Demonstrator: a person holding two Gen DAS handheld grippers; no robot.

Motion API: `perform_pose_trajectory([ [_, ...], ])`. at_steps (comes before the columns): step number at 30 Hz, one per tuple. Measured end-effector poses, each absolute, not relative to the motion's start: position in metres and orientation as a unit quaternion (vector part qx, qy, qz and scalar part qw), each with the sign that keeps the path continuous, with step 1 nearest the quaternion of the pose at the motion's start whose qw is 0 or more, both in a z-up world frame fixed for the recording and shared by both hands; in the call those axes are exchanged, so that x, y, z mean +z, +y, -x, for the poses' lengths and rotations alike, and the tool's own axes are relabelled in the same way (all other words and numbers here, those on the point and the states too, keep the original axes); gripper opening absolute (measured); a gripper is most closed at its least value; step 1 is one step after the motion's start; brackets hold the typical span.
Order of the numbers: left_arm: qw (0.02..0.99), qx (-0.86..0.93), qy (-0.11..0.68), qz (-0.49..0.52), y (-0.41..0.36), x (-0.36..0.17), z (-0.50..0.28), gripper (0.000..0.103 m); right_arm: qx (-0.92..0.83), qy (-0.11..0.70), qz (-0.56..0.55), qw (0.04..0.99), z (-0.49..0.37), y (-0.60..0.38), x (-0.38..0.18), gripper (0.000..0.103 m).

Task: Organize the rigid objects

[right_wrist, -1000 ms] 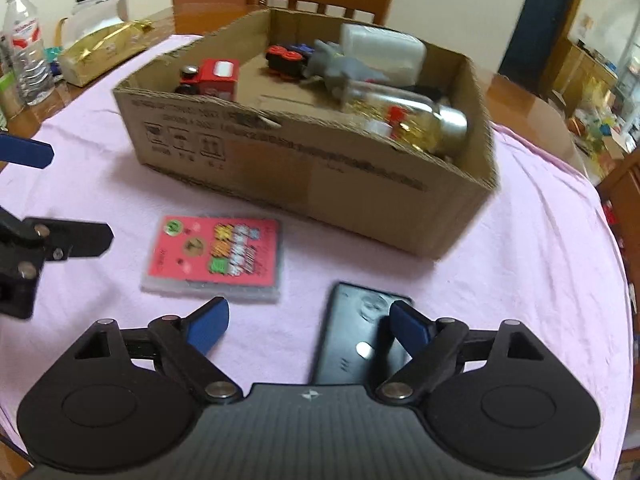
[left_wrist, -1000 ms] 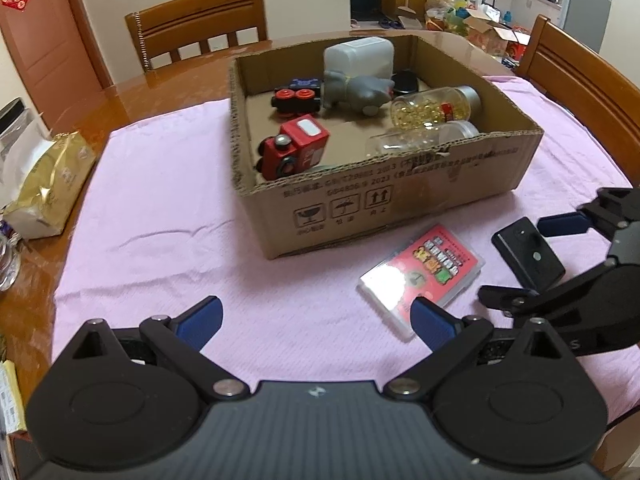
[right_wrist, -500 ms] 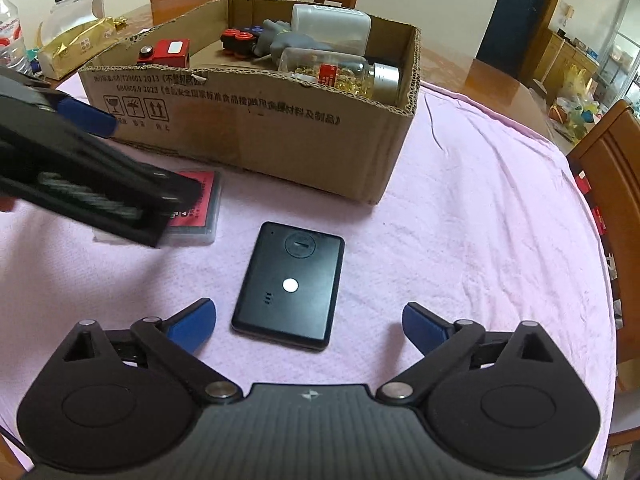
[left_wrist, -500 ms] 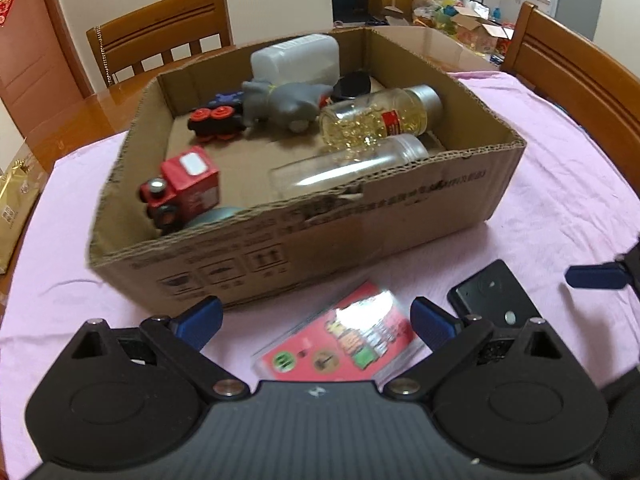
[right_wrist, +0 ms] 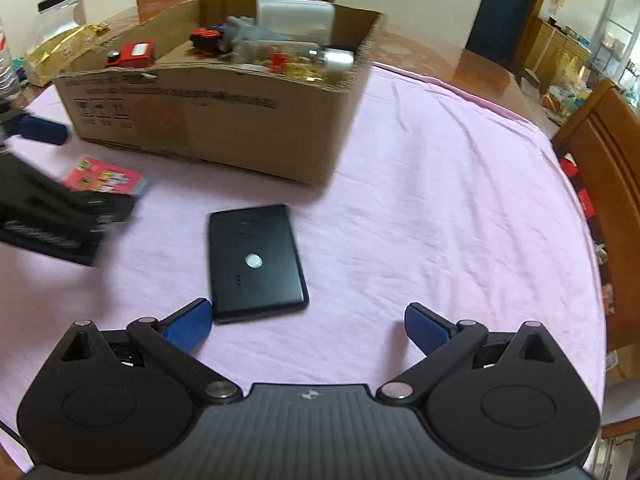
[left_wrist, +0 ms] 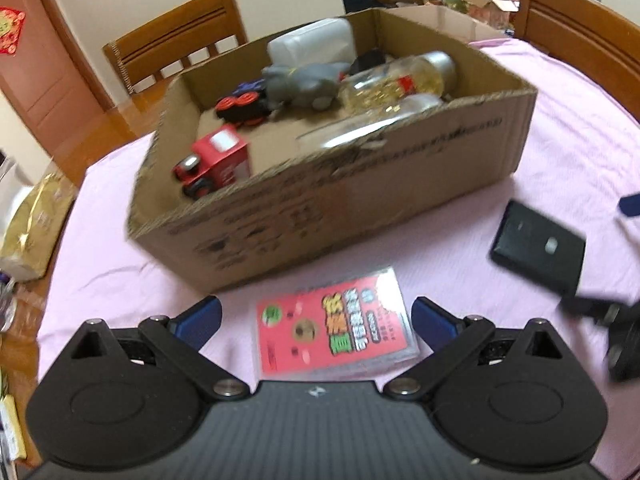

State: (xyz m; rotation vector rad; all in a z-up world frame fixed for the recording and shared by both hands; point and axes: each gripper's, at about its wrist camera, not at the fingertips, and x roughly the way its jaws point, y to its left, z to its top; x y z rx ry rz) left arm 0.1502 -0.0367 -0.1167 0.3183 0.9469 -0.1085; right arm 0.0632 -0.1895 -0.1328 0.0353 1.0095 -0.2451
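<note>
The left tongs (left_wrist: 316,316) gaped wide around the red card pack (left_wrist: 334,330) on the pink-clothed surface (right_wrist: 440,200). The right tongs (right_wrist: 308,320) stood wide, the black flat case (right_wrist: 256,260) just ahead. Beyond sat the cardboard box (left_wrist: 360,200) with toys and bottles.

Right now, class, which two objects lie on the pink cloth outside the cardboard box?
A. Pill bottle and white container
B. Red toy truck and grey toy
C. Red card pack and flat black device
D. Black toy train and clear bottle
C: the red card pack and flat black device lie on the pink cloth in front of the cardboard box.
</note>
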Motion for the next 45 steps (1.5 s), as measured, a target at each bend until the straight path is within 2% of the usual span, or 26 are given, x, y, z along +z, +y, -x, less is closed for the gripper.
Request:
perform_pose_trajectory([
  [8, 0.873, -0.055, 0.468, -0.121, -0.014, -0.123, -0.146, 0.101, -0.157, 0.487, -0.041, 0.858, -0.058, -0.211, -0.134, 0.103],
  [19, 0.860, -0.137, 0.485, -0.085, 0.000, -0.131, -0.166, 0.101, -0.107, 0.496, -0.056, 0.860, -0.062, -0.192, -0.134, 0.103],
  [23, 0.857, -0.153, 0.484, -0.089, 0.000, -0.130, -0.167, 0.098, -0.085, 0.495, -0.071, 0.862, -0.063, -0.183, -0.132, 0.103],
  [27, 0.858, -0.156, 0.481, -0.091, 0.002, -0.128, -0.165, 0.091, -0.068, 0.491, -0.081, 0.865, -0.071, -0.175, -0.130, 0.103],
  [43, 0.858, -0.123, 0.494, -0.074, 0.033, -0.128, -0.162, 0.091, -0.053, 0.471, -0.070, 0.878, -0.128, -0.170, -0.132, 0.103],
  [45, 0.858, -0.124, 0.493, -0.074, 0.033, -0.128, -0.162, 0.091, -0.060, 0.471, -0.061, 0.878, -0.132, -0.167, -0.132, 0.100],
])
